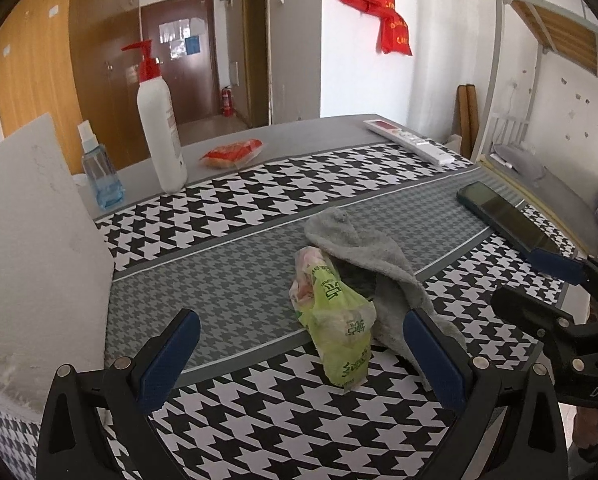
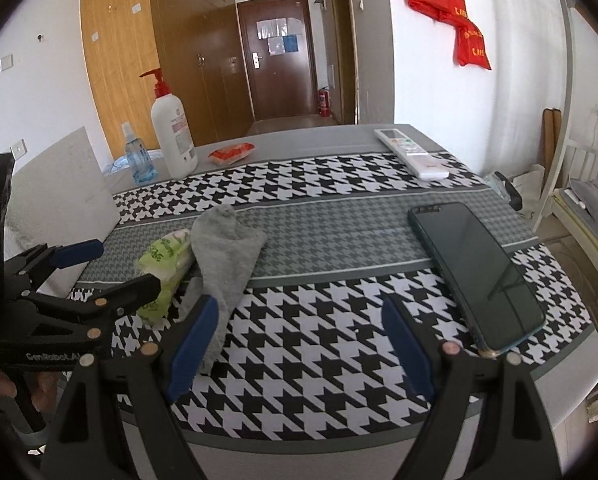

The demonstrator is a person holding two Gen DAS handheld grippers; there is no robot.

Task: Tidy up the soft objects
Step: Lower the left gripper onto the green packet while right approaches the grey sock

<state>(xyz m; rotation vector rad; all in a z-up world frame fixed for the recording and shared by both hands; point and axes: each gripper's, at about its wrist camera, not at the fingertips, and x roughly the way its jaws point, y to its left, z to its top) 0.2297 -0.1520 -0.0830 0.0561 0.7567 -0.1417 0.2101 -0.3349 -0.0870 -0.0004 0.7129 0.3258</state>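
A grey sock-like cloth [image 1: 363,256] lies crumpled on the houndstooth tablecloth [image 1: 259,412], draped partly over a green plastic tissue packet [image 1: 335,336]. My left gripper [image 1: 299,356] is open, its blue pads wide on either side of the packet's near end and touching nothing. In the right wrist view the cloth [image 2: 223,256] and the packet [image 2: 167,264] lie to the left. My right gripper [image 2: 299,344] is open over bare tablecloth, and the cloth's tail reaches its left finger. The left gripper [image 2: 111,268] shows there at the left edge, and the right gripper [image 1: 539,284] shows in the left wrist view.
A dark phone [image 2: 475,272] lies to the right and a white remote [image 2: 411,152] at the back right. At the back left stand a lotion pump bottle [image 2: 173,136], a blue spray bottle [image 2: 139,160] and a red packet [image 2: 231,152]. A white board [image 1: 31,240] leans at the left.
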